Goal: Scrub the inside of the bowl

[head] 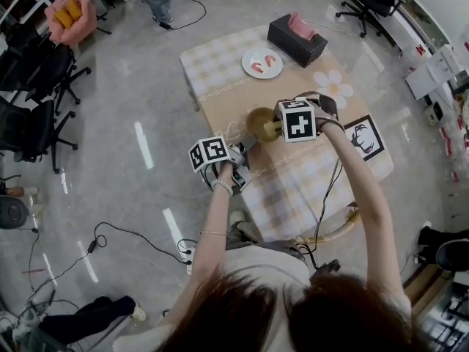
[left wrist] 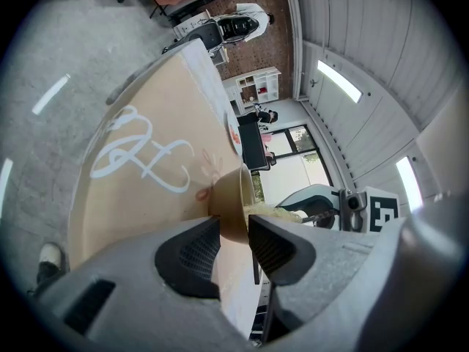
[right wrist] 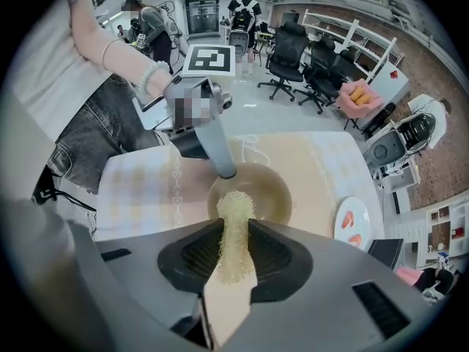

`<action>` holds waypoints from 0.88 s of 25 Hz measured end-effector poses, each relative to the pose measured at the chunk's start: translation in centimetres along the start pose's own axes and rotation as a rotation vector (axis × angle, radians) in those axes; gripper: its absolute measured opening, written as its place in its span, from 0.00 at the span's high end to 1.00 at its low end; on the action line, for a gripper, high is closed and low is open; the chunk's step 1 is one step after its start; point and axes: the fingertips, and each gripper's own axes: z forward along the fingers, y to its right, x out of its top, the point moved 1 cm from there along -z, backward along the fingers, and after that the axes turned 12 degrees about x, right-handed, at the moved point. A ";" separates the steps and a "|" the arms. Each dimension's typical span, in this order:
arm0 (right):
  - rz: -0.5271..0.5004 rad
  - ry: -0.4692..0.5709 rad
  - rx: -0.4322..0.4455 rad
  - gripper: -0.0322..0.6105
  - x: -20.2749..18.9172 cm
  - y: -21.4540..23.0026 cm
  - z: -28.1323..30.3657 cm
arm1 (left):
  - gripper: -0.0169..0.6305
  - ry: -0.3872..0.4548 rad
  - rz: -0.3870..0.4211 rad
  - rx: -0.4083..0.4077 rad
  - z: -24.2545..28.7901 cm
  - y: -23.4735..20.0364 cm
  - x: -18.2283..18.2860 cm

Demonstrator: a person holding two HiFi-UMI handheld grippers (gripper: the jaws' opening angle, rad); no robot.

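We see the left tongs (left wrist: 234,232) clamped on the rim of the tan bowl (right wrist: 270,188), one jaw outside the wall and one inside it. The right tongs (right wrist: 234,235) are closed on a pale yellow mesh scrubber (right wrist: 234,213). Its far end reaches past the jaw tips into the bowl's hollow. The bowl lies between the two tongs, over the beige middle strip of the worktop (head: 315,178), with the left tongs entering at its near-left rim. The cloth is checked at both ends. Ahead of the left tongs it carries a white looped script (left wrist: 143,152), which we cannot read as words. A white daisy (head: 333,88) is printed beyond the right tongs. To the right of them lies a black-bordered card (head: 364,136) with a black-and-white drawing. Each tongs' cube (head: 209,152) bears black-and-white square markers, and we can read no brand name on anything. Further beyond the right tongs stands a white plate (head: 249,56) with pink pieces, and past it a black box (head: 302,46) with pink tissue at its top. Around the worktop we see a glossy grey floor (head: 132,130) reflecting strip lights. Black chairs (head: 37,105) stand well to the left of the left tongs, and a dark cable (head: 117,233) trails below them. The left gripper view also shows a white panelled ceiling and a brick wall.
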 end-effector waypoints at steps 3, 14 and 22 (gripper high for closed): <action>-0.005 -0.003 0.009 0.80 0.2 -0.3 0.3 | 0.78 0.003 -0.002 -0.001 0.0 -0.1 0.0; -0.029 -0.003 0.031 0.80 1.4 -1.1 0.8 | 0.78 0.010 -0.017 -0.008 -0.1 -0.2 0.1; -0.064 -0.022 0.036 0.80 2.2 -1.3 1.0 | 0.78 0.012 -0.025 -0.011 -0.1 -0.3 0.0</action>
